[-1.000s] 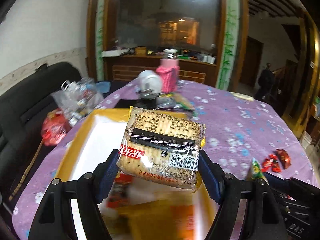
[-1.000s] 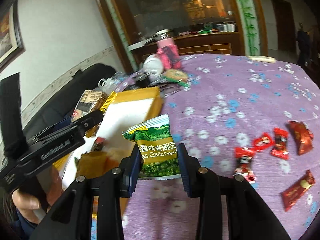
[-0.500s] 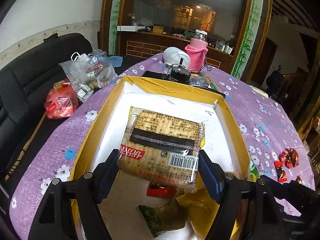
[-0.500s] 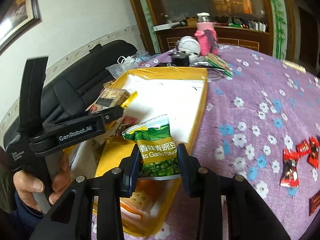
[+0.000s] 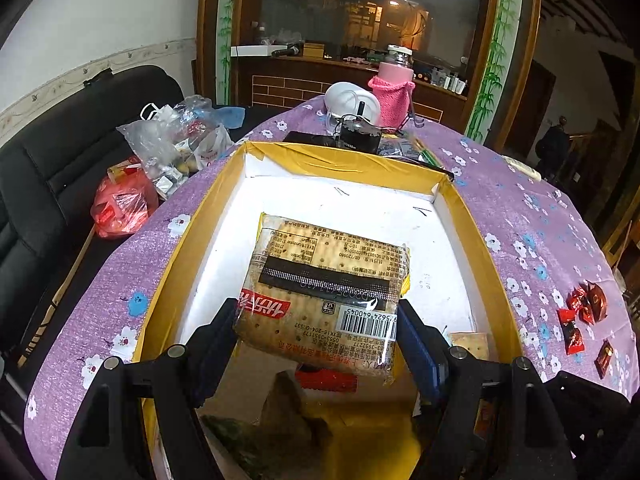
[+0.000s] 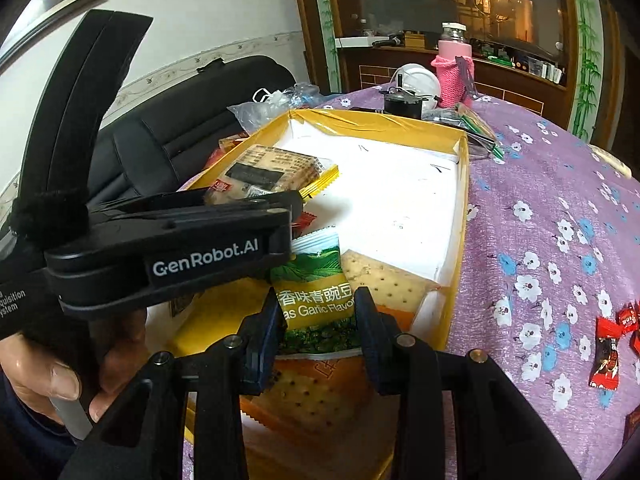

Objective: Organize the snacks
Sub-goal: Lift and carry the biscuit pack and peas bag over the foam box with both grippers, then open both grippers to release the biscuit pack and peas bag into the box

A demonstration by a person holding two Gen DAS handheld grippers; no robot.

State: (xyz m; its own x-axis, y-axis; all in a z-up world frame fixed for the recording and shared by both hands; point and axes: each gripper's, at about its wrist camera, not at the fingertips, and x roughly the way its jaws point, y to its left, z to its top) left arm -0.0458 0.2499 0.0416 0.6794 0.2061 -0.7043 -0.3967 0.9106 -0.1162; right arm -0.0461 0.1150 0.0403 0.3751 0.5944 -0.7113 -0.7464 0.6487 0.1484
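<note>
While a purple flowered cloth covers the round desk [image 5: 532, 236], a shallow yellow box [image 5: 344, 162] with a white floor sits on it, its near end already holding cracker packs and other wrappers. Beyond the box's far wall stand a white helmet-like object [image 5: 348, 98], a black device [image 5: 358, 138] and a pink knitted bottle cover [image 5: 394, 96]. To the left, on a black seat [image 5: 60, 168], lie clear plastic bags [image 5: 168, 144] and a red bag [image 5: 124, 204].

Over the box, the left tongs [image 5: 320, 340] grip a clear-wrapped cracker pack [image 5: 328, 280] by its two sides, barcode side up, their blue pads pressed wide apart against it; the pack hangs above the white floor, tilted away from the camera. From the right wrist view the same tongs [image 6: 256, 196] show at the left, carried by a hand [image 6: 52, 376] wrapped around the handle.

At the box's near right corner the right tongs [image 6: 318, 320] hold a green pea packet [image 6: 316, 284] upright in a narrow grip, above the loose crackers there.

Small red candies [image 6: 612, 344] lie scattered on the cloth to the right, well apart from the box.
</note>
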